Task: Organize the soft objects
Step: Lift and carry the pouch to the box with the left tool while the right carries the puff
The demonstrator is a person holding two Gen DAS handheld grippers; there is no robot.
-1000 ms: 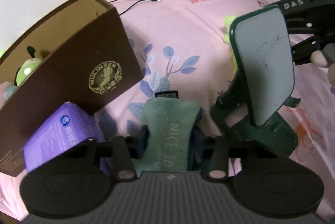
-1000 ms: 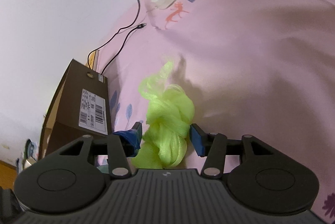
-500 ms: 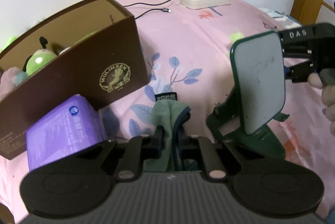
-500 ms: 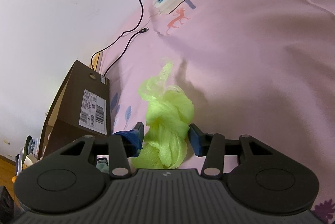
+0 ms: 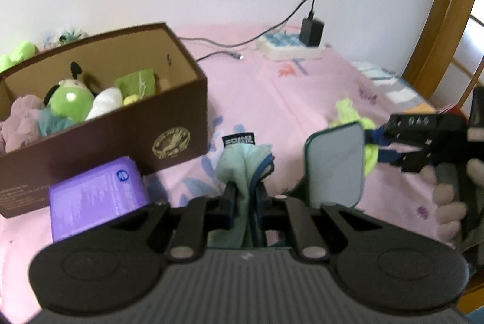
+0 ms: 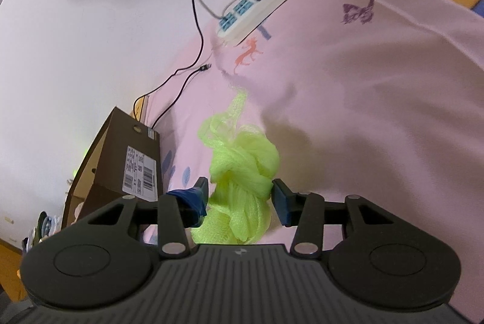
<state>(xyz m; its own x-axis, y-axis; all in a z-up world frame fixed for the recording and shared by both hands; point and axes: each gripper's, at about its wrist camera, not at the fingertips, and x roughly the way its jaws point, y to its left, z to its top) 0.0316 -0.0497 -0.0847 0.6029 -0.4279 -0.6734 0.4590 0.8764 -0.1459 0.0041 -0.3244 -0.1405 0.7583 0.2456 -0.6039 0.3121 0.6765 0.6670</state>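
Cloth (image 5: 242,163), pale green, hangs pinched in the left gripper (image 5: 244,197), jaws pressed together on it above the pink bedspread (image 5: 272,100), near the brown box (image 5: 106,124) of soft toys. Right wrist view: the right gripper (image 6: 240,198), half spread, clasps a lime mesh pouf (image 6: 242,169) over the bedspread.

Matt brown cardboard box (image 5: 127,124), soft teal cloth (image 5: 242,160), neon mesh puff (image 6: 245,160).

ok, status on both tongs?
Left tongs shut on teal cloth. Right tongs pinching green mesh puff. Brown box open, part full. Phone stand between the two tongs.
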